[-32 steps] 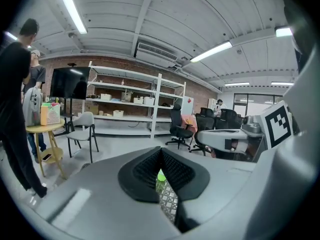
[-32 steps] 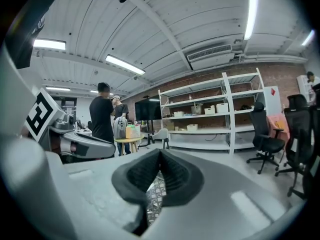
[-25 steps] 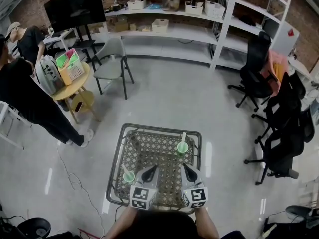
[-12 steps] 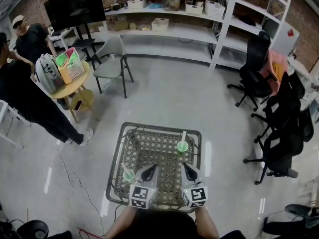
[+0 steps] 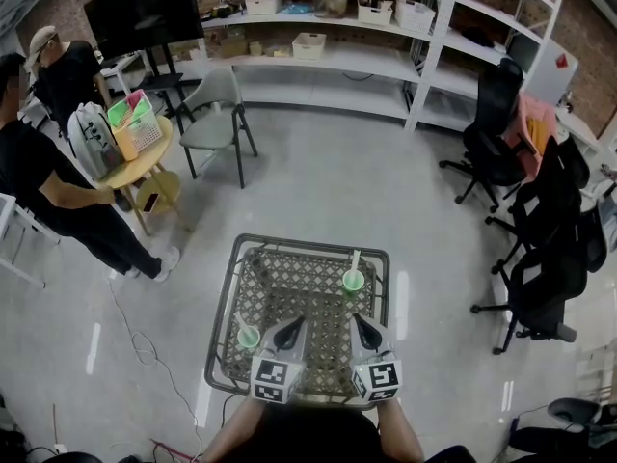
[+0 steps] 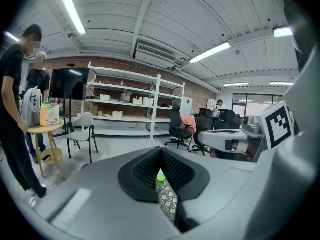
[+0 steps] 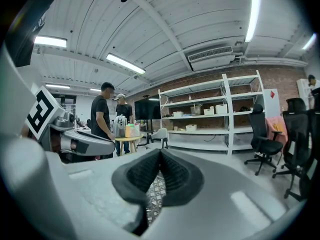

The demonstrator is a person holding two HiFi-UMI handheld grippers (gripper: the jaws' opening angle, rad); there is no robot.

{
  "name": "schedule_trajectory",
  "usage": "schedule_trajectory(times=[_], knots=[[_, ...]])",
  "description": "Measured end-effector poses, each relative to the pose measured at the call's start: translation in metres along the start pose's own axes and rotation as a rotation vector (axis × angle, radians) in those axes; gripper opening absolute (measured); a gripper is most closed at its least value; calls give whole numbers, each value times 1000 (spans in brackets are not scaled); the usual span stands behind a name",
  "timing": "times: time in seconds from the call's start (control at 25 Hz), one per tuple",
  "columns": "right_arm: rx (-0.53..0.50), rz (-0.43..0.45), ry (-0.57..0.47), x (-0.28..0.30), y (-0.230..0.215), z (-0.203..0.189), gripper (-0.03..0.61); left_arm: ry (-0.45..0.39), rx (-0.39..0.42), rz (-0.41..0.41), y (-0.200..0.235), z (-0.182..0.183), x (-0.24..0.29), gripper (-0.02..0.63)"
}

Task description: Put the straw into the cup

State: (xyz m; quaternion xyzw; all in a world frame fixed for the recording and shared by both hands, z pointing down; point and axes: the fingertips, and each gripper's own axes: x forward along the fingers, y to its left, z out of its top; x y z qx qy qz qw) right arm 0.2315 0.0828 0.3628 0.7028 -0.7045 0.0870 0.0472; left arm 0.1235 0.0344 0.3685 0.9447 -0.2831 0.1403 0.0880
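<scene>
Two claws rest side by side at the bottom centre of the head view, both closed on nothing. In their own views the left claw (image 5: 295, 323) and the right claw (image 5: 358, 320) each have their ribbed jaws pressed together, with only wicker showing through the slit beneath. Neither has stirred over the past second.

Just ahead lies the wicker table (image 5: 231, 287), with two green cups on it. The near cup (image 5: 249, 338), left of the left claw, appears to have a pale straw (image 5: 241, 324) leaning from it. The far cup (image 5: 354, 282), beyond the right claw near the table's right rim, shows a second straw (image 5: 355, 261) standing up from it. Whether each truly sits inside its cup is too small to tell. Nothing on the table has shifted.

The only change is at the upper left of the frame. A bystander in black (image 5: 39, 177) has turned and reached toward the round table (image 5: 145, 167), with a second bystander (image 5: 60, 70) in a cap behind.

Judged from this, the task stands idle: either the straws are already in or work has yet to start. Shelves (image 5: 366, 22) and office chairs (image 5: 496, 133) fill the background.
</scene>
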Motion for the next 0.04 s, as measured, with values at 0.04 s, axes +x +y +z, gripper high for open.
schedule_trajectory(times=[0.04], knots=[[-1, 0, 0, 0, 0, 0, 3, 0, -1, 0, 0, 0, 0, 6]])
